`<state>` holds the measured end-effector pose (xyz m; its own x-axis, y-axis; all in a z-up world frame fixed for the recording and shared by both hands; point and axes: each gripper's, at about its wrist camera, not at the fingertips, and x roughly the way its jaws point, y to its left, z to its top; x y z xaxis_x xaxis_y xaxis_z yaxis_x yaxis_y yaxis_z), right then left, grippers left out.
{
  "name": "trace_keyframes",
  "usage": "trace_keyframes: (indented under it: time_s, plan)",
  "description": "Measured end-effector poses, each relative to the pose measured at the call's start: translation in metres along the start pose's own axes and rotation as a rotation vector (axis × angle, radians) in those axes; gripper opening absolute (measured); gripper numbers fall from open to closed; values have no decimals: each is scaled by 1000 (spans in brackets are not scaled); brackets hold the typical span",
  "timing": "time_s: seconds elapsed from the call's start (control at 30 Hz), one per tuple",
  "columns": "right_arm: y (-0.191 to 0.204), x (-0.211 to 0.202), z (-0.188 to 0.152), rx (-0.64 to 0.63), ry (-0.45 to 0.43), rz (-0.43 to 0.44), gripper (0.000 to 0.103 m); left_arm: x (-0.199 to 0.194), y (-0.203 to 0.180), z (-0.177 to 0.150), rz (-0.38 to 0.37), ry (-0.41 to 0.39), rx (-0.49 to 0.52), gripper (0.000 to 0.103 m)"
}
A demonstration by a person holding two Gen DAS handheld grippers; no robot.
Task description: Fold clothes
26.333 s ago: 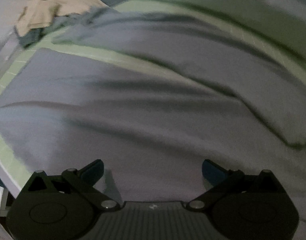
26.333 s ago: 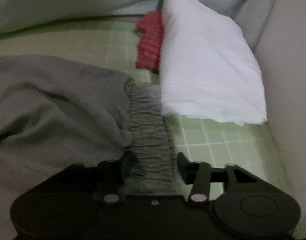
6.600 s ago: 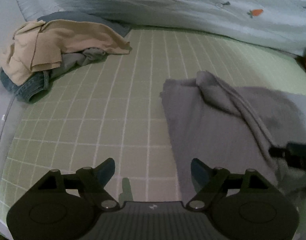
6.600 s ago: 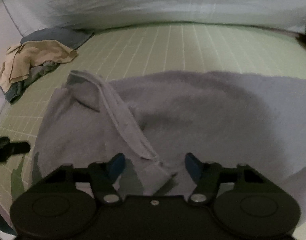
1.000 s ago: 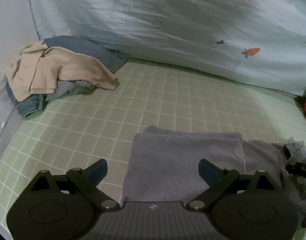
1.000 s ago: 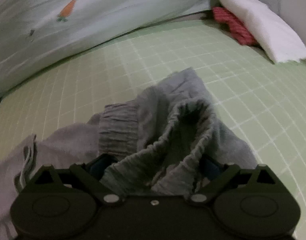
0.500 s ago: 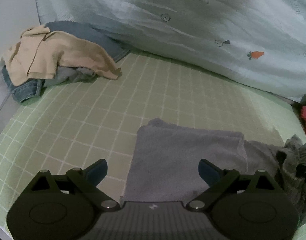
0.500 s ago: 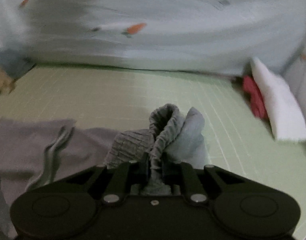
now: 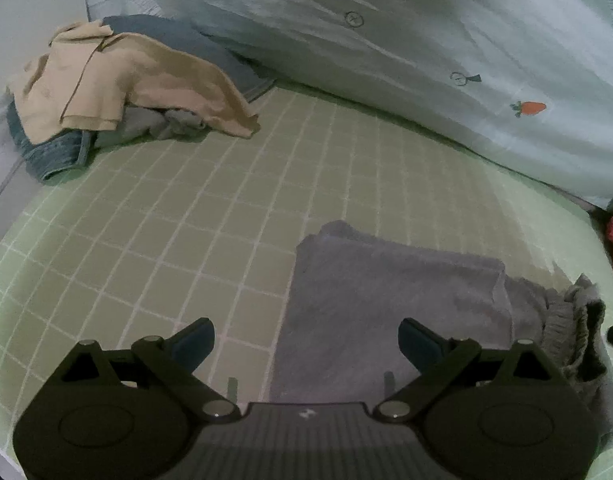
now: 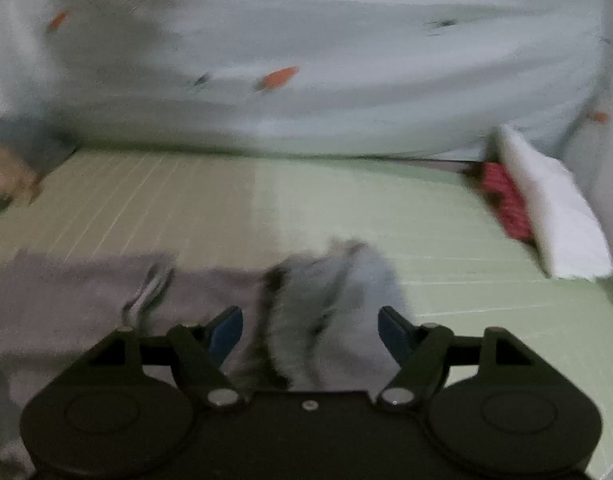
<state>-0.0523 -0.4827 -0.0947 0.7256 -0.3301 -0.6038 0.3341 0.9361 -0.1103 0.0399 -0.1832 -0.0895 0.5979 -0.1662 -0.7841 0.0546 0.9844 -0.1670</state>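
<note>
Looking across the green grid-patterned bed sheet [image 9: 226,208], the folded grey fleece sweatpants [image 9: 386,300] lie flat in a rough rectangle near its front edge, long axis running left to right. The flat folded part sits toward the left gripper [image 9: 306,334], while the bunched elastic waistband end [image 10: 326,280] humps up at the right, just ahead of the right gripper [image 10: 306,326]. So the right one's nearer to the messy end, I reckon. Both grippers have fingers spread wide and hold nothing; the waistband sits in line with the right gap, contact unclear through blur. A heap of tan and denim clothes [image 9: 118,80] waits far left.
</note>
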Motion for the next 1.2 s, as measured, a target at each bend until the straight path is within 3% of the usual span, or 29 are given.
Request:
trace_keyframes:
  time_s: [0.1,0.27,0.37,0.4,0.47,0.5,0.6,0.77,0.8,0.83,0.9,0.97,1.0,1.03,1.1,1.2]
  plan:
    - [-19,10,1,45,37,-24,77,1,-10,-2,-7,2,16,98]
    - [-26,46,-14,-6,165,-9,71,2,-29,-6,-10,12,38,98]
    - [-36,51,-18,5,186,27,70,0,-40,-9,-9,13,45,98]
    - [-40,52,-19,11,190,41,65,0,-44,-10,-6,14,47,98]
    - [-47,53,-21,23,199,68,19,0,-52,-12,0,18,50,98]
    - [-51,54,-22,29,203,81,6,0,-55,-14,3,19,52,98]
    - [-67,55,-23,63,208,100,5,0,-63,-18,11,25,49,98]
    - [-140,59,-24,227,223,-74,5,-1,-72,-24,23,39,44,98]
    - [-154,61,-25,268,239,-104,10,-1,-72,-25,24,42,45,98]
    - [-165,64,-25,306,259,-122,26,-1,-72,-25,25,44,47,98]
    - [-175,61,-22,338,256,-164,48,-1,-71,-26,28,50,49,98]
    - [-165,50,-17,306,209,-189,53,0,-69,-27,32,55,48,98]
    - [-157,46,-14,284,186,-190,62,0,-68,-27,32,55,46,98]
    - [-146,42,-12,267,165,-172,73,0,-66,-26,32,55,44,98]
    - [-121,35,-10,243,124,-113,84,0,-65,-25,27,52,46,98]
    - [-77,39,-11,165,121,-11,90,-1,-62,-23,23,46,56,98]
